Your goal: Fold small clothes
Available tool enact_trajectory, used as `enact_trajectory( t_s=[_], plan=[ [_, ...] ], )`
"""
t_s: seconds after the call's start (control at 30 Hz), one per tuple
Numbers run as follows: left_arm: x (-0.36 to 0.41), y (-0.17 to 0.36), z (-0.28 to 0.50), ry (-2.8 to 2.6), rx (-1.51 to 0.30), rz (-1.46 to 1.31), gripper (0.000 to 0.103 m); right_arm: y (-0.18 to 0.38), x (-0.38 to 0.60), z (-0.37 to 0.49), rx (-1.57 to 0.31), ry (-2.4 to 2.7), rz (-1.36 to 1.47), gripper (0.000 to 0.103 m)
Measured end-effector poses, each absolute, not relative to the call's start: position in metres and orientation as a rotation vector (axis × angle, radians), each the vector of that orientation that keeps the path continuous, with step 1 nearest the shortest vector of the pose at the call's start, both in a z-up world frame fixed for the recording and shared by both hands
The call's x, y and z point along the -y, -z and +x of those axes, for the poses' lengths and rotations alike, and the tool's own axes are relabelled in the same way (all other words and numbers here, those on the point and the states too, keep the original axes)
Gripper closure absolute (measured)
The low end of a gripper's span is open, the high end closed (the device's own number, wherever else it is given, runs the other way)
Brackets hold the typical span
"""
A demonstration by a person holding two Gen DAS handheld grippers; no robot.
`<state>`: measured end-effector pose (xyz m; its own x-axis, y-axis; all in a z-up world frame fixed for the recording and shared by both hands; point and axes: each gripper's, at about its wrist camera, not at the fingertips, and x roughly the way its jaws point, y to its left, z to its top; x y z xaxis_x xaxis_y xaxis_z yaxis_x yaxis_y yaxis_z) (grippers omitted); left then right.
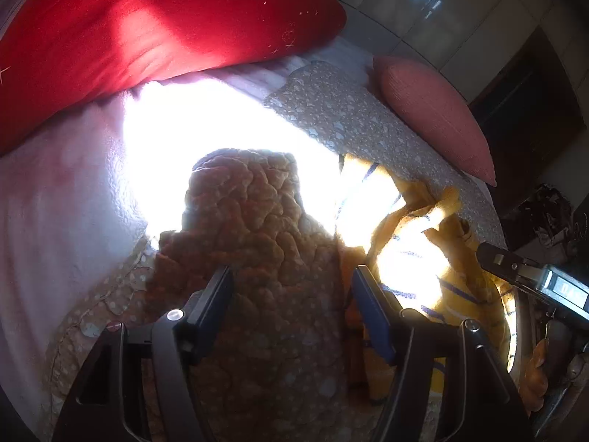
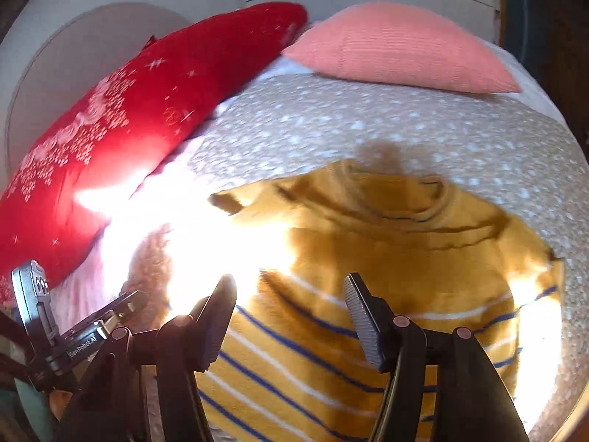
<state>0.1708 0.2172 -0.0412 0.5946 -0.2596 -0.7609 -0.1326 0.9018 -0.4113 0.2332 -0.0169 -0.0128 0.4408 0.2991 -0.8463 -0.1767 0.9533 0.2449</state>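
Observation:
A small yellow shirt (image 2: 386, 265) with blue and white stripes lies spread on the speckled bedspread (image 2: 331, 125), collar away from me. My right gripper (image 2: 289, 287) is open and empty, just above the shirt's striped middle. In the left wrist view the shirt (image 1: 416, 228) lies bunched to the right. My left gripper (image 1: 291, 280) is open and empty over a folded brown quilted garment (image 1: 254, 221). The right gripper's body (image 1: 530, 276) shows at the right edge.
A red pillow (image 1: 147, 29) lies at the back left and a pink pillow (image 2: 397, 48) at the back right. A very bright sun patch (image 1: 206, 129) washes out part of the bed. A dark cabinet (image 1: 533, 110) stands past the bed's right edge.

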Motion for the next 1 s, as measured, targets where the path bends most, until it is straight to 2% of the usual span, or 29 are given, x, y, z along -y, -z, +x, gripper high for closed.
enact_trajectory(
  t_s=[0.13, 0.23, 0.27, 0.33, 0.37, 0.6, 0.87, 0.93, 1.0],
  plan=[
    [-0.24, 0.041, 0.169, 0.07, -0.931, -0.514, 0.037, 0.044, -0.033, 0.261, -1.138, -0.296, 0.064, 0.043],
    [-0.255, 0.042, 0.169, 0.058, -0.926, -0.553, 0.037, 0.062, -0.055, 0.295, -1.179, -0.257, 0.044, 0.043],
    [-0.26, 0.042, 0.169, 0.053, -0.923, -0.568, 0.037, 0.072, -0.059, 0.306, -1.22, -0.241, 0.048, 0.036],
    [-0.269, 0.043, 0.171, 0.059, -0.917, -0.611, 0.037, 0.083, -0.063, 0.318, -1.261, -0.207, 0.049, 0.03],
    [-0.274, 0.043, 0.171, 0.064, -0.913, -0.632, 0.037, 0.081, -0.066, 0.318, -1.256, -0.203, 0.043, 0.028],
    [-0.284, 0.047, 0.177, 0.061, -0.914, -0.687, 0.037, 0.052, -0.089, 0.274, -1.228, -0.273, -0.064, 0.027],
    [-0.283, 0.045, 0.171, 0.043, -0.909, -0.664, 0.037, 0.085, -0.134, 0.258, -1.247, -0.223, -0.39, 0.023],
    [-0.287, 0.047, 0.171, 0.042, -0.91, -0.682, 0.037, 0.087, -0.135, 0.255, -1.224, -0.224, -0.418, 0.024],
    [-0.289, 0.048, 0.173, 0.057, -0.915, -0.697, 0.037, 0.085, -0.133, 0.252, -1.199, -0.213, -0.439, 0.042]
  ],
)
